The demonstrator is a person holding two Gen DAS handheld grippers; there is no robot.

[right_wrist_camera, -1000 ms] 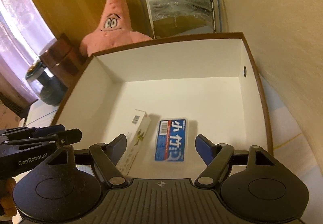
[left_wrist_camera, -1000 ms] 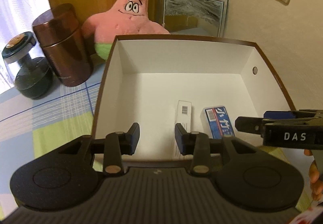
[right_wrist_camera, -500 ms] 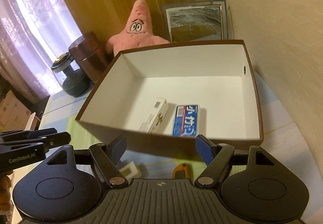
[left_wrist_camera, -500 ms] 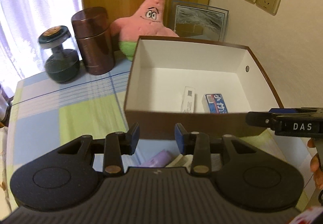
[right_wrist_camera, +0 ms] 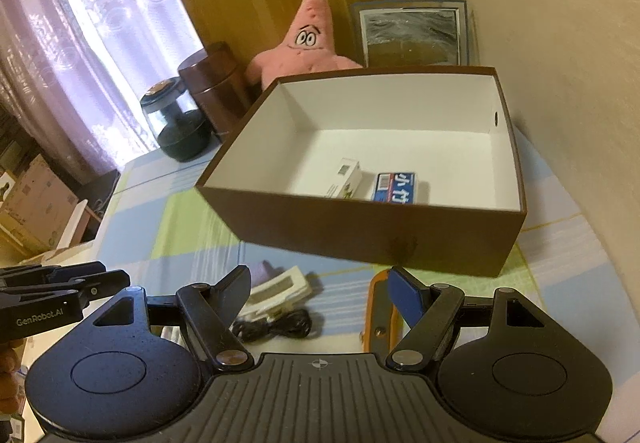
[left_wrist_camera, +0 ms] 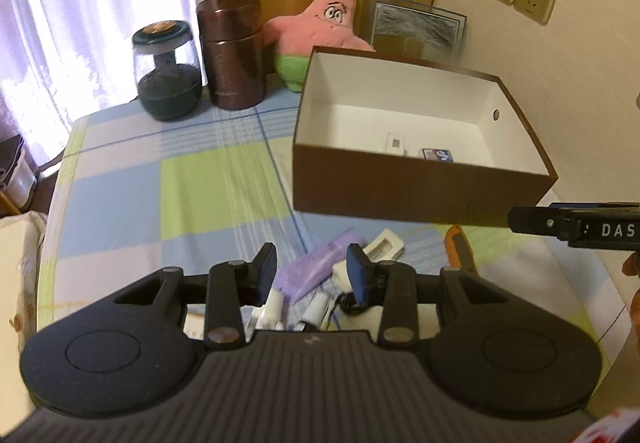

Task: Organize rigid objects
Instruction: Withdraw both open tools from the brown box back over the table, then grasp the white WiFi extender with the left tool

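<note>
**Operator A:** We report gripper state first. The left gripper [left_wrist_camera: 311,270] is spread and holds nothing. The right gripper [right_wrist_camera: 320,288] is spread wider and is also empty. Both hang above the loose items on the checked tablecloth [left_wrist_camera: 168,183].

**Operator B:** We list the near items. Between the left fingers we see a purple tube [left_wrist_camera: 316,267], with small white parts beneath it that are too blurred to name. Just beyond lies a white holder [right_wrist_camera: 280,289] with a black cable [right_wrist_camera: 276,327] coiled against it. An orange tool [right_wrist_camera: 380,307] lies under the right-hand finger of the right gripper.

**Operator A:** Farther on stands the brown box [right_wrist_camera: 360,235], open. 2 items already lie on its floor near the front wall: a white carton [right_wrist_camera: 347,179] and a blue pack [right_wrist_camera: 396,187], side by side.

**Operator B:** We judge the step in hand to be selection of the next item. We recommend the orange tool for the right gripper: centre the fingers across its narrow width, descend squarely, then close. We keep the left gripper off the cable, since it may drag the holder.

**Operator A:** Beyond the box, a pink plush star [right_wrist_camera: 308,43], a brown canister [left_wrist_camera: 232,55] and a glass jar [left_wrist_camera: 168,75] remain outside our work.
</note>
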